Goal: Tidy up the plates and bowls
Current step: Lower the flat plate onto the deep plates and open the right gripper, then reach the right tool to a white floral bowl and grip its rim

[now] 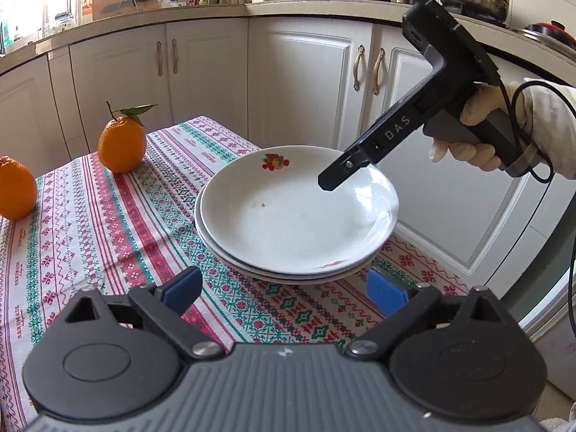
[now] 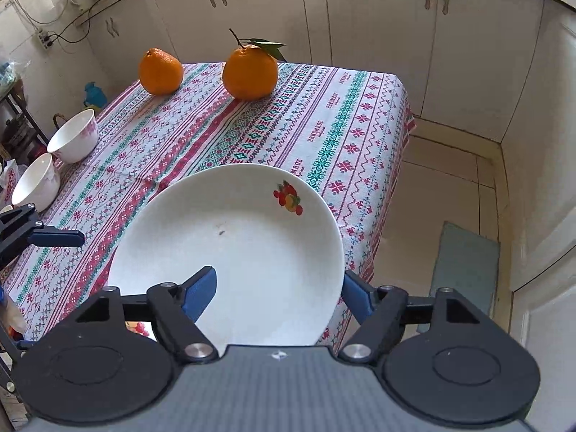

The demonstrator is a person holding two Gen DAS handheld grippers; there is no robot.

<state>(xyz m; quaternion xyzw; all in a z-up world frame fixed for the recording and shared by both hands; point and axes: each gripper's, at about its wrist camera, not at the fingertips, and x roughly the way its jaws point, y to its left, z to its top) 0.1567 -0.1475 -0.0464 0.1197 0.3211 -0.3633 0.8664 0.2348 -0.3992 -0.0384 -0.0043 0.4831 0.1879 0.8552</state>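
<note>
Oranges sit at the left of the left wrist view: one (image 1: 16, 192) at the frame edge and a second with a leafy stem (image 1: 122, 144) just right of it, both on the patterned tablecloth (image 1: 108, 234). Right of them, the left gripper (image 1: 284, 293) hangs low over the cloth with its blue pads (image 1: 183, 289) spread wide and nothing between them; the stack of plates (image 1: 298, 212) lies just ahead of it. The top plate is white with a fruit print near its far rim, and it rests a little askew on the ones under it. Further right, the right gripper (image 1: 333, 178) slants down from a gloved hand (image 1: 478, 136), its tip over the top plate's right side.

In the right wrist view, two white bowls stand at the table's left edge, one with pink flowers (image 2: 73, 136) and a plainer one (image 2: 36, 181) nearer the camera, close together. One finger of the left gripper pokes in below them. Toward the middle, the two oranges stand at the far end of the table. The top plate fills the near centre. The right gripper is spread wide across the plate's near edge: its left pad (image 2: 199, 295) lies over the plate's inside, its right pad just outside the rim, and neither clamps it.
</note>
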